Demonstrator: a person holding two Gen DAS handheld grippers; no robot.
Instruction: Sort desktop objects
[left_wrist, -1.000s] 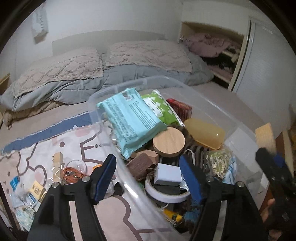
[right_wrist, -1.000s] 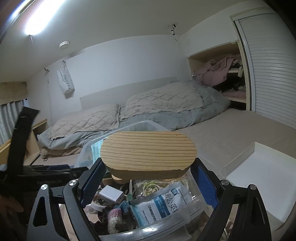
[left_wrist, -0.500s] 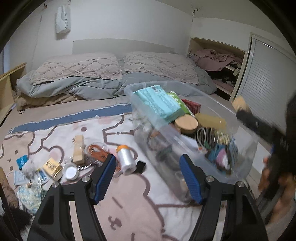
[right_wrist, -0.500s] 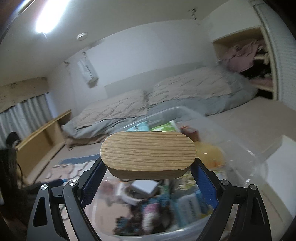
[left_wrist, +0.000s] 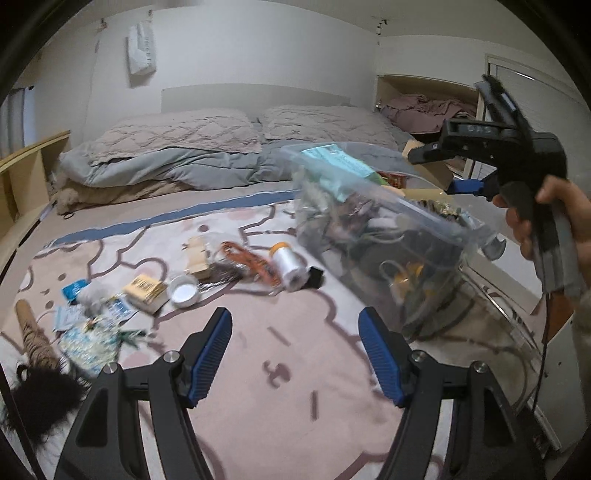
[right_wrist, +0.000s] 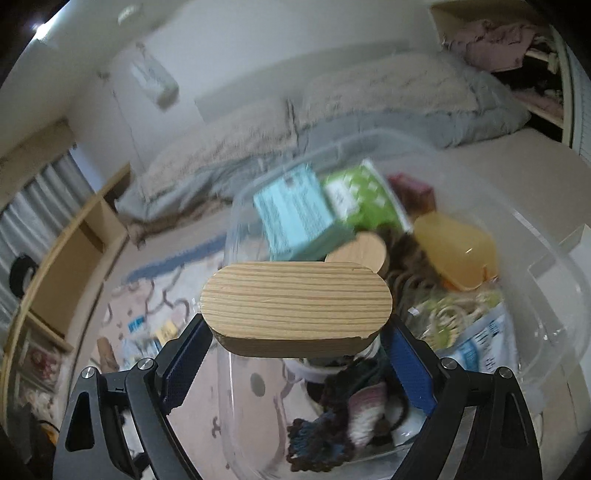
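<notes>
Partly sorted: clear bin (right_wrist: 546, 302) well filled, oval wooden block (right_wrist: 295, 306) clamped in right gripper (right_wrist: 295, 363), left gripper (left_wrist: 295, 350) wide and empty, small items (left_wrist: 177, 284) left on bed (left_wrist: 258, 387).

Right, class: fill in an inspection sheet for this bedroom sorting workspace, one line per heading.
Surface: patterned pink blanket on a bed.
Job's things: clear plastic bin, crammed; oval wooden block.
Clutter: white spool, tape roll, yellow packet, loose on the blanket.
Grippers: left gripper open, empty; right gripper shut on the block, over the bin.
Cables: thin black cable under the right hand.
Surroundings: pillows, closet shelf.
</notes>
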